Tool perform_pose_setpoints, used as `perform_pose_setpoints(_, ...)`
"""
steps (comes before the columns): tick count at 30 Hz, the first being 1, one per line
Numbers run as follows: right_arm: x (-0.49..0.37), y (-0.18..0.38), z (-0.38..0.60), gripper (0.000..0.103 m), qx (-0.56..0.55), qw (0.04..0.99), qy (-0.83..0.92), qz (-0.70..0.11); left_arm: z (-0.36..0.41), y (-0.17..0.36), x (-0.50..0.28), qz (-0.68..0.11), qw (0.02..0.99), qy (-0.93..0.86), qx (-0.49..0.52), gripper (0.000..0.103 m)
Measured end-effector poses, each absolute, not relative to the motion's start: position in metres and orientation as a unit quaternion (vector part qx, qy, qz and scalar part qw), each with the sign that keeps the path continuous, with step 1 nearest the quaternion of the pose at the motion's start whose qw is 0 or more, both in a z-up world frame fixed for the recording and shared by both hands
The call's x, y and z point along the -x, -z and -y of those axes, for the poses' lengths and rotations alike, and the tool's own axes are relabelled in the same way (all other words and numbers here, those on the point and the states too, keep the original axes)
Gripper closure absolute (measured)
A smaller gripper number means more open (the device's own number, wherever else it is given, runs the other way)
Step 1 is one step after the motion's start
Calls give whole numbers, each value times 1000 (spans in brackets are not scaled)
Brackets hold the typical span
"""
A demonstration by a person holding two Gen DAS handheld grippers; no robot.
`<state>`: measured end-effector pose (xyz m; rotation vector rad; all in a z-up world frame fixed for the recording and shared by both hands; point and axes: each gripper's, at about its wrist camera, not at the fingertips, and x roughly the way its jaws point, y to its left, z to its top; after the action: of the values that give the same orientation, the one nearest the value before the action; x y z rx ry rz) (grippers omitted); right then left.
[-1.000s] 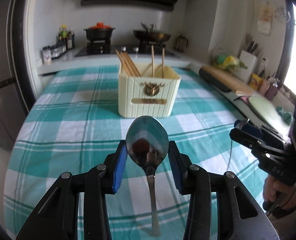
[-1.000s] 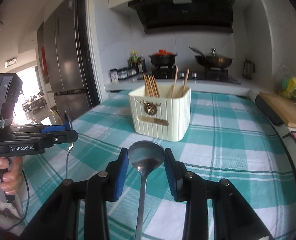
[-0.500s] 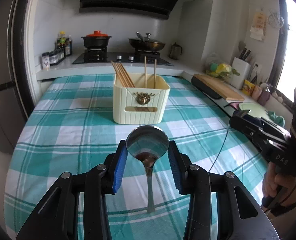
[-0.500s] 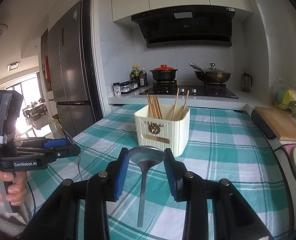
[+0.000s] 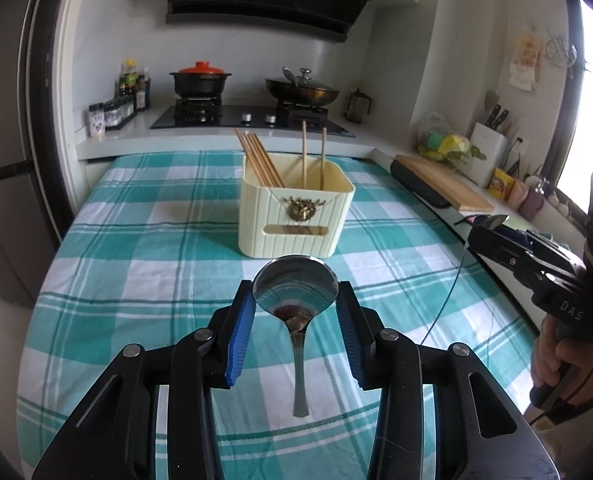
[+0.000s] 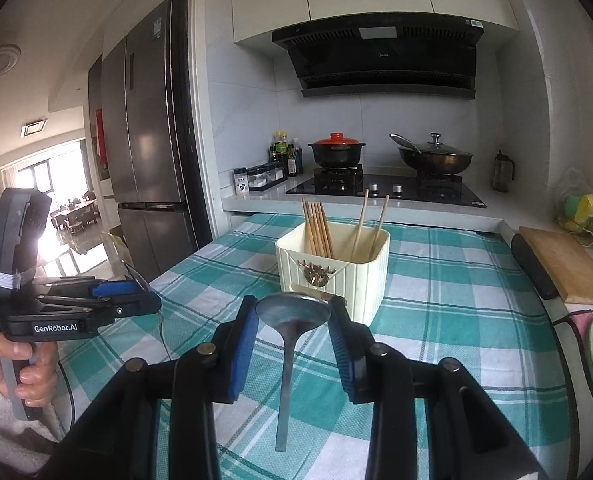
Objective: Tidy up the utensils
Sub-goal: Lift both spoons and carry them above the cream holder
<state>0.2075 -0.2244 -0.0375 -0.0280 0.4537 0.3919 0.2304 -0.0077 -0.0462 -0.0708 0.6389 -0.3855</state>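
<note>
My left gripper point(image 5: 295, 312) is shut on a steel spoon point(image 5: 295, 294) by its bowl, handle hanging down. My right gripper point(image 6: 293, 320) is shut on a second steel spoon point(image 6: 292, 314) the same way. Both are held above the checked tablecloth, short of a cream utensil holder point(image 5: 294, 216) that stands mid-table with several wooden chopsticks point(image 5: 260, 160) in it. The holder also shows in the right wrist view point(image 6: 336, 268). The right gripper appears at the right edge of the left wrist view point(image 5: 492, 228), the left gripper at the left of the right wrist view point(image 6: 136, 300).
A teal checked cloth point(image 5: 136, 272) covers the table. Behind it is a counter with a hob, a red-lidded pot point(image 5: 200, 80) and a wok point(image 5: 302, 90). A wooden cutting board point(image 5: 444, 184) lies on the right counter. A fridge point(image 6: 148, 160) stands to the left.
Both grippers have risen and pulled back from the holder with their spoons; the holder looks smaller and more of the kitchen shows. Both grips are unchanged.
</note>
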Motion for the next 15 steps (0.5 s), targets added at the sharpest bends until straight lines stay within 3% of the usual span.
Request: perform_pose_setpoints(15, -254, 14, 233, 67, 0, 950, -200, -240, -4, 15, -262, -309, 931, 192, 34, 62)
